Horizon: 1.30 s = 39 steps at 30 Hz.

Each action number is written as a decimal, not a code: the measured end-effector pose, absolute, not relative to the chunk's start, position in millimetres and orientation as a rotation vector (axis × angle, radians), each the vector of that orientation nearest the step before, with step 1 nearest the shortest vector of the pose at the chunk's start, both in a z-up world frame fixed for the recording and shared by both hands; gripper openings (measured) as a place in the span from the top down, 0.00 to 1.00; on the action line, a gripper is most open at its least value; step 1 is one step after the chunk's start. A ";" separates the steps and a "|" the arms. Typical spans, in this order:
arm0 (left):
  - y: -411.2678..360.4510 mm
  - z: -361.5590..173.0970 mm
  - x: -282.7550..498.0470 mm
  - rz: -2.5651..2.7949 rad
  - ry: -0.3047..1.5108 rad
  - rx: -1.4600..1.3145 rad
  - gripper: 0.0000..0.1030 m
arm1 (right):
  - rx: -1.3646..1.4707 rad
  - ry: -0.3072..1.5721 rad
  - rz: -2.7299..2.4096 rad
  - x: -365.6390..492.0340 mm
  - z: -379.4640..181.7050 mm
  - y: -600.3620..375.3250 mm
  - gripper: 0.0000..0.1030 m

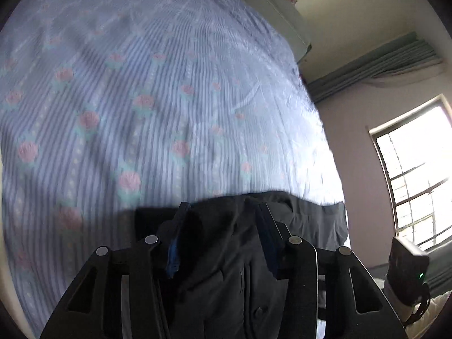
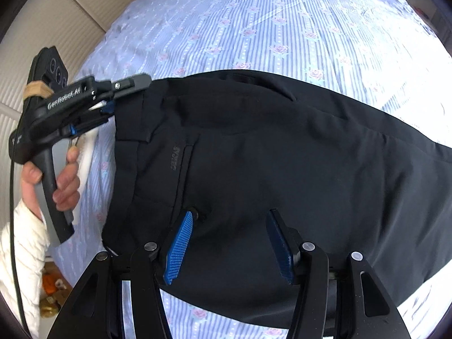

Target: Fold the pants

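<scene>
Black pants (image 2: 268, 169) lie on the bedsheet (image 2: 282, 28); left gripper (image 2: 113, 104) fingers clench the waistband, right gripper (image 2: 228, 240) fingers released.

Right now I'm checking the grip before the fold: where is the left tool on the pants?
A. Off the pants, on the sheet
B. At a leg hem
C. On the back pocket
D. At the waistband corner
D: in the right wrist view the left tool meets the pants at the waistband's top corner, while the right tool hangs open over the seat.
</scene>
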State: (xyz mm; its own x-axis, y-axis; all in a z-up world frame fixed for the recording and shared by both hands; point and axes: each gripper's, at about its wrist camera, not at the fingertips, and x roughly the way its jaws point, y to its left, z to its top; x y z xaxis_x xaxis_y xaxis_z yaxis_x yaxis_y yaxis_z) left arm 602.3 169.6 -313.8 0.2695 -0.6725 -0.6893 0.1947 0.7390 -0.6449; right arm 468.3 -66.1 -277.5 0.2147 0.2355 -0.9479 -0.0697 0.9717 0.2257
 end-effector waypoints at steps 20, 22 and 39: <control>160.7 -325.2 611.3 -0.402 1.291 -0.246 0.75 | 0.105 1.309 0.197 467.4 -261.7 -58.2 0.46; 156.7 -303.9 604.0 -0.369 1.242 -0.184 0.60 | 0.100 1.294 0.170 464.7 -256.8 -68.6 0.46; -11.8 -167.9 423.1 -0.557 1.079 0.139 0.31 | 0.275 1.125 -0.048 339.8 -157.6 -288.1 0.45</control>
State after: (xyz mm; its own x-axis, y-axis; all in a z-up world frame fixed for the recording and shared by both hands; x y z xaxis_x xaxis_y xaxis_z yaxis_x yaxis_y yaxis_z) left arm 423.1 -11.8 -167.9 0.3497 -0.3620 -0.8641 0.4945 0.8547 -0.1580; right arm 339.8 -288.1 -157.6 0.4339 0.1003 -0.8954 0.1761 0.9652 0.1935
